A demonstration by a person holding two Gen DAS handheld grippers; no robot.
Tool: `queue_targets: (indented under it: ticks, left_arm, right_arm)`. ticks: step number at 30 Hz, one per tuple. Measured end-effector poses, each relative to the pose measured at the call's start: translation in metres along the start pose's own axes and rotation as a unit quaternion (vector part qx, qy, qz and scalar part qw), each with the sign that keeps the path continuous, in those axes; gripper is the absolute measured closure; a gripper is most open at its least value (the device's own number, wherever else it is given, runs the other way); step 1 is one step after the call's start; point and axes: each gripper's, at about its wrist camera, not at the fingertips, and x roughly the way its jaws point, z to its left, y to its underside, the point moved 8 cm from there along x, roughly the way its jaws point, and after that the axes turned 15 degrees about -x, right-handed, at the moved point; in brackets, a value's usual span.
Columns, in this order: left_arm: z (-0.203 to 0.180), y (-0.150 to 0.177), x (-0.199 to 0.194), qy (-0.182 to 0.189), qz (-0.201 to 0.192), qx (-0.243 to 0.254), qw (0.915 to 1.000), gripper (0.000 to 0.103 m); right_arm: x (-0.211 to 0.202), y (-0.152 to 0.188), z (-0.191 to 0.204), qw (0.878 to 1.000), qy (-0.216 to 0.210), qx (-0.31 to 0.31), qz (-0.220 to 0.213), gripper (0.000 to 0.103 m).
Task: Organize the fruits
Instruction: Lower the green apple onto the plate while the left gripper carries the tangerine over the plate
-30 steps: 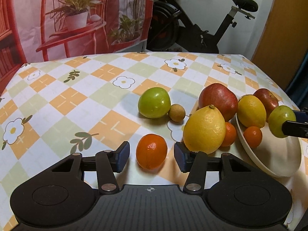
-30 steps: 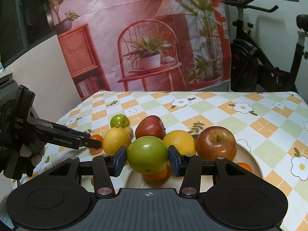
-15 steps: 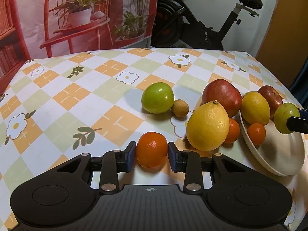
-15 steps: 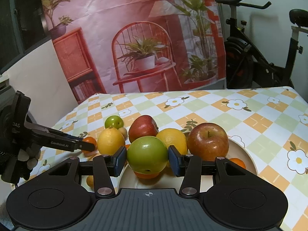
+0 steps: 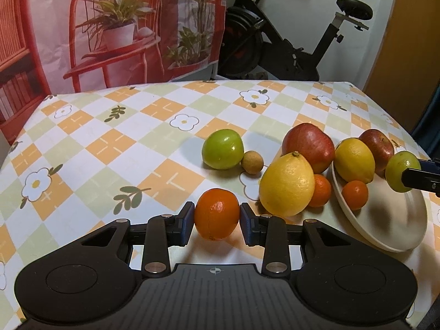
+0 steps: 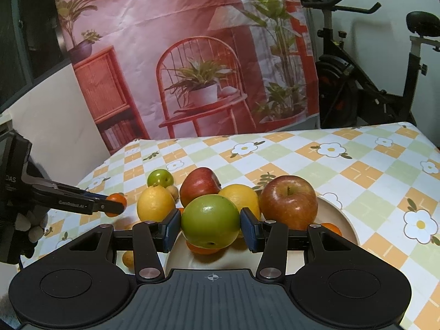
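Left wrist view: your left tool (image 5: 217,221) is clamped on the orange (image 5: 217,214), near the tabletop's (image 5: 137,126) near edge. Right wrist view: your right tool (image 6: 210,227) grips the green apple (image 6: 210,221) over the plate (image 6: 341,220).

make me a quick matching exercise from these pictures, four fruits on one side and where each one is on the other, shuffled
Fruits:
1. orange
2. held green apple
3. small brown fruit
4. small tangerine

Places:
A. inside the plate
B. between the right gripper's jaws, over the plate
C. on the tablecloth, touching the other green apple
D. between the left gripper's jaws

Pairs: 1-D, 2-B, 3-C, 4-A
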Motion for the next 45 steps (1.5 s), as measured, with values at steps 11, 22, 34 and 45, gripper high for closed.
queue_targets:
  ticks: [11,22,34,45]
  left_arm:
    - [-0.014,-0.004,-0.016,-0.003,-0.017,0.013,0.9998,0.066]
    - [-0.06,-0.012,-0.032,0.026,-0.042,0.052,0.9974,0.066]
    - [-0.13,0.017,-0.013,0.09,-0.01,0.108,0.99,0.066]
    - [-0.151,0.055,0.011,0.102,0.034,0.136,0.9849,0.066]
  right_arm:
    - [-0.012,0.009,-0.013,1.0,0.01,0.016,-0.009,0.059]
    - [-0.021,0.022,-0.027,0.999,0.024,0.028,-0.011,0.059]
    - [-0.023,0.04,-0.041,0.998,0.045,0.038,0.01,0.059]
    - [-0.023,0.055,-0.056,0.996,0.077,0.026,0.034,0.059]
